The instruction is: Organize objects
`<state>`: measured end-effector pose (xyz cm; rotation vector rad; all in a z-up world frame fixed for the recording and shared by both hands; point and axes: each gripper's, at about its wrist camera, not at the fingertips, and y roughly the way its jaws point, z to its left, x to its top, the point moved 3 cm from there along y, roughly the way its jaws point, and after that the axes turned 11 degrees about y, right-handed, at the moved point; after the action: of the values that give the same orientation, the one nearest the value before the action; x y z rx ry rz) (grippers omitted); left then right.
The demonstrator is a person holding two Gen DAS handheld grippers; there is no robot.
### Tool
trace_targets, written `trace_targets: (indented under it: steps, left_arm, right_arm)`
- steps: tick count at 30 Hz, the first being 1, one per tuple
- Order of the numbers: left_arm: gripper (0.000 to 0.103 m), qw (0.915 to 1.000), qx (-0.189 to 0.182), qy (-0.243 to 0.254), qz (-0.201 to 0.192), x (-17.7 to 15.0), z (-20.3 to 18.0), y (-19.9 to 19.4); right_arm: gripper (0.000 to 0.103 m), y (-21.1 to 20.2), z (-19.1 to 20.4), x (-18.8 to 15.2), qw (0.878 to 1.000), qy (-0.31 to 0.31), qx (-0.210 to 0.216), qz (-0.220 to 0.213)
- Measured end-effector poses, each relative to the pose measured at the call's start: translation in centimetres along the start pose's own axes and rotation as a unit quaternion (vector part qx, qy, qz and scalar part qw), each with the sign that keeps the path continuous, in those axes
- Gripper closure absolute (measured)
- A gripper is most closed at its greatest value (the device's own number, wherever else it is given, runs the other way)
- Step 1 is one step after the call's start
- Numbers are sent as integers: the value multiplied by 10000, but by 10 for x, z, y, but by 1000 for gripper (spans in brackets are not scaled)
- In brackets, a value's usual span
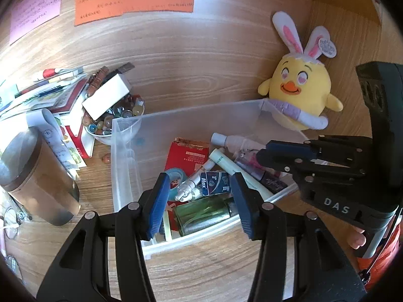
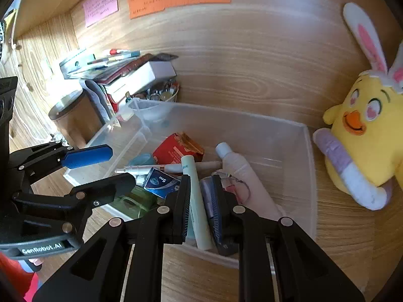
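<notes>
Clear plastic bin (image 2: 308,166) on wooden shelf collects small clutter.

Right gripper (image 2: 200,196): jaws narrow, closing around pale green tube (image 2: 197,201) inside bin; contact uncertain.

Left gripper (image 1: 199,196): jaws wide, empty, above green glass bottle (image 1: 201,214), probably ready for next item.

Plush chick (image 1: 299,88) stands outside, beside bin corner.

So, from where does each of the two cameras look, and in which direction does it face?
Left wrist: sits on the left gripper, faces forward and down into the clear bin; its open blue-padded fingers show, and the right gripper enters from the right.
Right wrist: sits on the right gripper, faces the same bin; the left gripper shows at left.
Shared: bin, pale green tube, plush chick.
</notes>
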<state>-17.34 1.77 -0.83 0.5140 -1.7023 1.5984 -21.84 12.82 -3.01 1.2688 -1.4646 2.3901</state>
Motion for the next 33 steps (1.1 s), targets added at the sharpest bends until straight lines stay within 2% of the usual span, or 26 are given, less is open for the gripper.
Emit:
trace_targets:
  steps: [2, 4, 5, 7, 12, 17, 33]
  left_arm:
    - [45, 10000, -7, -33, -61, 0, 0, -6]
    - [36, 9999, 5, -63, -124, -1, 0, -12]
    - [34, 9998, 8, -75, -161, -2, -1, -15]
    - [29, 9997, 6, -94, -205, -4, -1, -19]
    - [17, 9993, 55, -150, -349, -11, -3, -32]
    - [7, 9982, 169, -194, -539, -19, -4, -46]
    - [7, 9978, 216, -184, -607, -37, -10, -57]
  right_arm:
    - [82, -9, 0, 0, 10000, -19, 4, -61]
    - [67, -19, 0, -2, 9999, -47, -20, -160]
    - [62, -25, 0, -3, 9997, -56, -44, -234]
    - [44, -34, 0, -5, 9994, -69, -52, -332]
    - [28, -55, -2, -13, 9983, -37, -88, -574]
    - [20, -68, -1, -24, 9973, -86, -163, -706]
    - [19, -75, -7, -45, 9973, 55, -153, -721]
